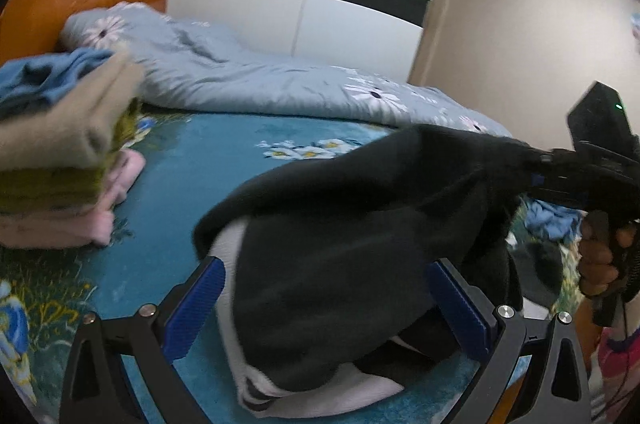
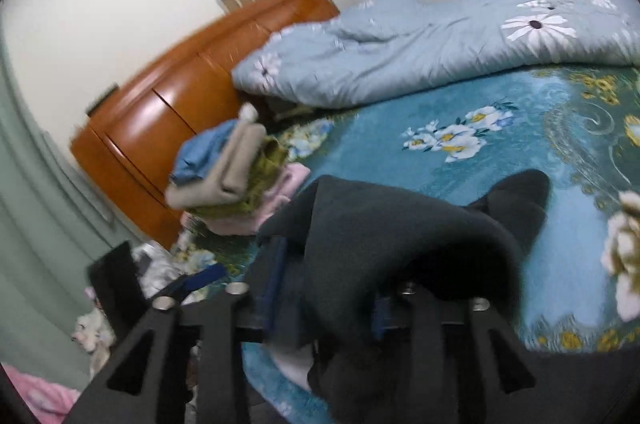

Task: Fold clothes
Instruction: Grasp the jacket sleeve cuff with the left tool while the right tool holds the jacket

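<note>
garment: dark garment [image 1: 360, 224] with white lining, draped over teal bedspread [image 1: 180, 184], bunched.
left gripper [image 1: 328, 308]: jaws wide, cloth between, pads not pressing.
right gripper [image 2: 324, 288]: part open, cloth draped between fingers; grip unclear.
stack: folded clothes [image 1: 60, 152] at left.

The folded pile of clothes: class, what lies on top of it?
A crumpled blue garment tops the folded pile, over beige, green and pink layers. Anything beneath the pink is hidden.
</note>
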A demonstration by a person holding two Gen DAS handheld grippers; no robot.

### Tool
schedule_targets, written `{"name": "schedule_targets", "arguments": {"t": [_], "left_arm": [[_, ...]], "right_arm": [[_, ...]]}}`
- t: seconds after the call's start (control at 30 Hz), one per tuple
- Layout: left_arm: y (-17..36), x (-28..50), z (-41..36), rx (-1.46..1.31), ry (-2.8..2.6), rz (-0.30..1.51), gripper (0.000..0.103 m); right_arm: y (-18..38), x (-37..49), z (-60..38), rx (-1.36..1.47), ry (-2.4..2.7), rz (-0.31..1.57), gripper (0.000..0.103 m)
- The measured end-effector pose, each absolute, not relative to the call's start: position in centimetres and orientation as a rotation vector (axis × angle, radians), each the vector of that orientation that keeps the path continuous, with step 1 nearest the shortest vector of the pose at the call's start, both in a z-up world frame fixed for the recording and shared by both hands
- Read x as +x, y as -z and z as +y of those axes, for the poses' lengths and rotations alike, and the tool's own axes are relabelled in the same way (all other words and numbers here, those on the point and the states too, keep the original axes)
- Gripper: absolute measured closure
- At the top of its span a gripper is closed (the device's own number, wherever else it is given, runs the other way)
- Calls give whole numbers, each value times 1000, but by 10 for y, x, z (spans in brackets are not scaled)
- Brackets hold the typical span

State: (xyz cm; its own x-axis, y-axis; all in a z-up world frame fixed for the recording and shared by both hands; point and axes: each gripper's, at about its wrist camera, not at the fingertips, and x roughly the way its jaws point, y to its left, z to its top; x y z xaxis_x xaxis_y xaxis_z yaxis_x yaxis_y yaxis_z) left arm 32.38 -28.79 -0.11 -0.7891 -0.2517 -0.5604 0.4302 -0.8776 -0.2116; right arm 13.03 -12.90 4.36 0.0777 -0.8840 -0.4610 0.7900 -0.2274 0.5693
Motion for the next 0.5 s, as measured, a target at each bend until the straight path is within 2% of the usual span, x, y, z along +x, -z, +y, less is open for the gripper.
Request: {"name": "schedule_targets", "arguments": {"t": [0.13, 0.27, 0.37, 0.5], "left_arm": [[0, 307, -266, 812, 2691, 382, 0], [15, 286, -251, 927, 2667, 281, 0], [22, 285, -244, 975, 2643, 226, 0], [30, 290, -244, 999, 2579, 142, 0]], "right_arm": [[-31, 122, -61, 876, 1656, -243, 62], [6, 134, -43, 937, 1752, -96, 62], [29, 144, -51, 998, 1695, -73, 62], [34, 155, -64, 971, 1660, -45, 62]]}}
